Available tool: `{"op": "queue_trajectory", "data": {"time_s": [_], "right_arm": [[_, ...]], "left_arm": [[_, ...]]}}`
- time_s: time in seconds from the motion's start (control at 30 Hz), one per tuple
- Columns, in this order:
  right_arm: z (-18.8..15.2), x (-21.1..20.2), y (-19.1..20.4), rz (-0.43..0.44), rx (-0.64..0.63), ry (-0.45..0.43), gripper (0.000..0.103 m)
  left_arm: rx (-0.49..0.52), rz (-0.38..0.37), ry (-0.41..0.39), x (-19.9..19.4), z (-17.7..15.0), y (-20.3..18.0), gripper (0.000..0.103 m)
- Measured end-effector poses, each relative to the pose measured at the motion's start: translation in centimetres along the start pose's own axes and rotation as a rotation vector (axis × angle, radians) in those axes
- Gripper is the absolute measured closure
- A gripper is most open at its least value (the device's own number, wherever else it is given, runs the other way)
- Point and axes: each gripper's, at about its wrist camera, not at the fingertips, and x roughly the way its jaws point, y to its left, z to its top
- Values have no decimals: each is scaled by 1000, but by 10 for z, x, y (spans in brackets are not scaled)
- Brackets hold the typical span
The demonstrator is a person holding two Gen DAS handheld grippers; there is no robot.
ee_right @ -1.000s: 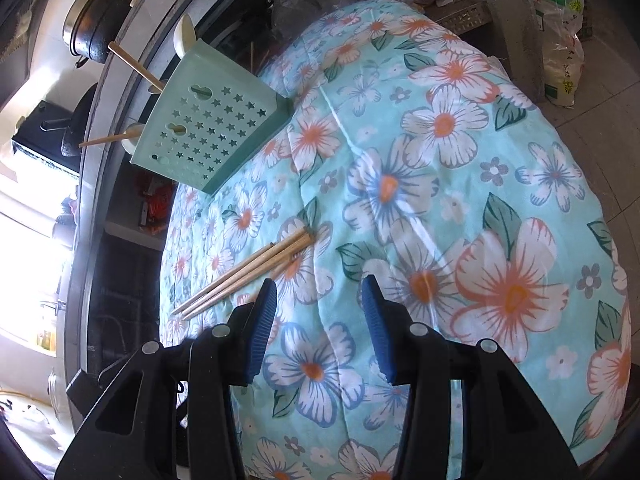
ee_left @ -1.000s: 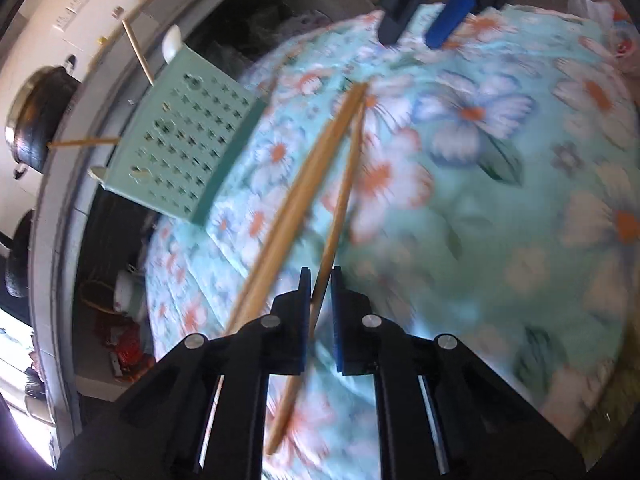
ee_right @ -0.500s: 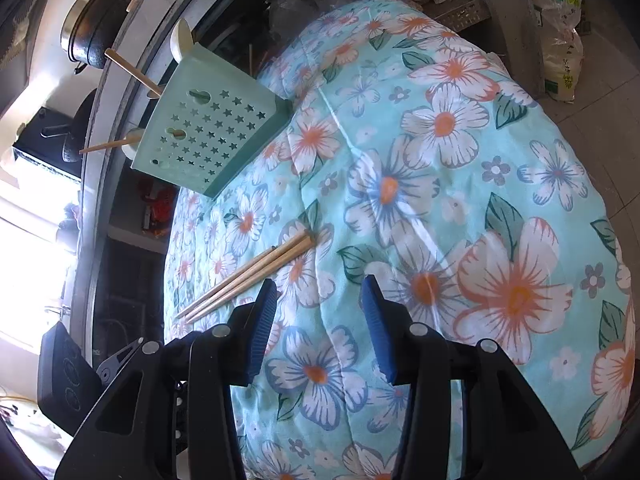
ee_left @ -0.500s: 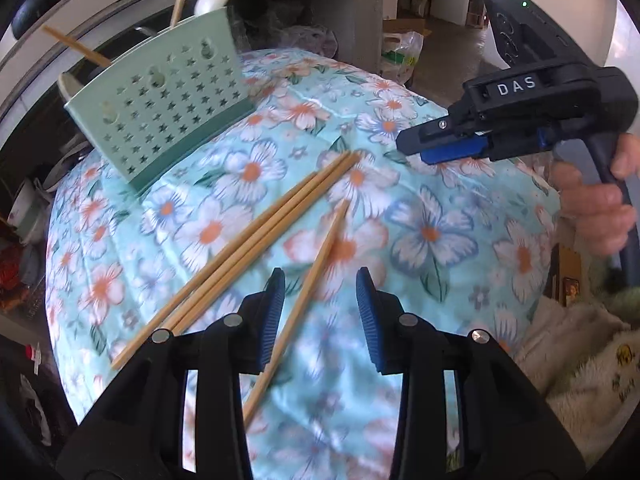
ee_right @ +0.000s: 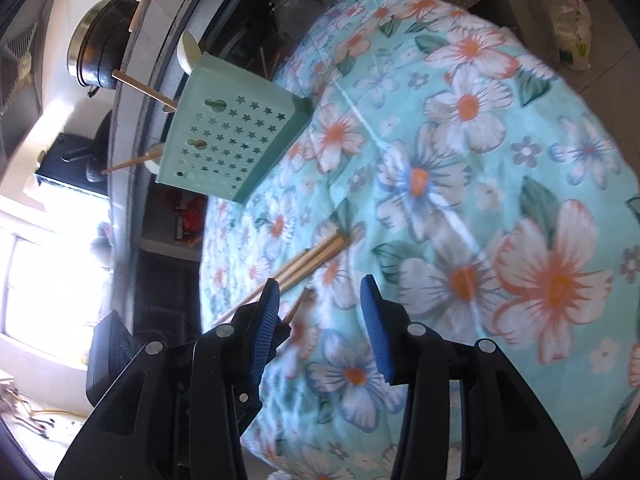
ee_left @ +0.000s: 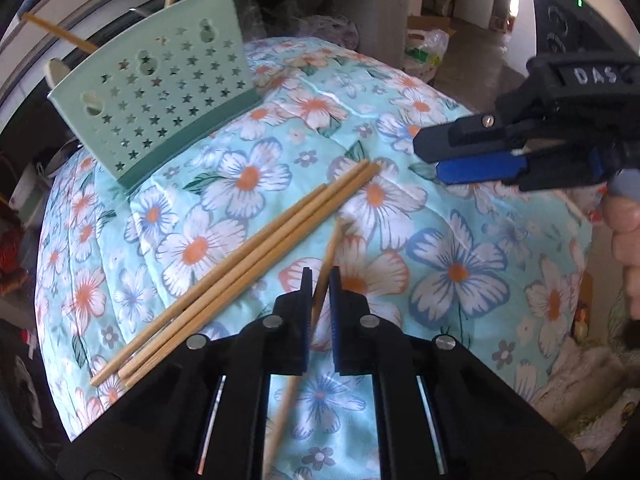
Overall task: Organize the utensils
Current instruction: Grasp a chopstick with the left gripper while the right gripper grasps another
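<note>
- Left wrist view: left tool has just closed onto a single chopstick.
- Three chopsticks lie together on the floral table, near the green holder.
- Right tool: partly open, empty, well apart from the green holder.

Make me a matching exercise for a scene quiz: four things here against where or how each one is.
Things:
1. single chopstick
2. three chopsticks
3. green utensil holder
4. right hand-held gripper

States:
A. lying side by side on the floral cloth
B. open, holding nothing
C. clamped in the left hand-held gripper
D. standing at the cloth's far edge, utensils in it

Pairs: 1-C, 2-A, 3-D, 4-B
</note>
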Motion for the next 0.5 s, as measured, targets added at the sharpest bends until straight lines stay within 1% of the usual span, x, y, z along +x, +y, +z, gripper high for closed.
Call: {"op": "queue_trajectory", "data": {"time_s": [0.07, 0.13, 0.27, 0.37, 0.43, 0.47, 0.5], "right_arm": [[1, 8, 1, 47, 32, 20, 63], [3, 18, 1, 69, 61, 33, 64], [8, 42, -7, 67, 132, 52, 66], [11, 53, -14, 64, 178, 38, 76], [13, 56, -16, 52, 196, 21, 89], [13, 55, -18, 52, 198, 16, 92], [13, 54, -18, 55, 201, 15, 92]], "left_arm": [[-51, -23, -11, -6, 0, 8, 99], [-113, -37, -30, -14, 0, 18, 99], [-232, -54, -75, -28, -2, 39, 99], [-313, -73, -100, -37, -5, 54, 99], [-352, -76, -113, -40, -8, 63, 99], [-373, -77, -117, -42, -10, 67, 99], [-386, -76, -122, -43, -12, 70, 99]]}}
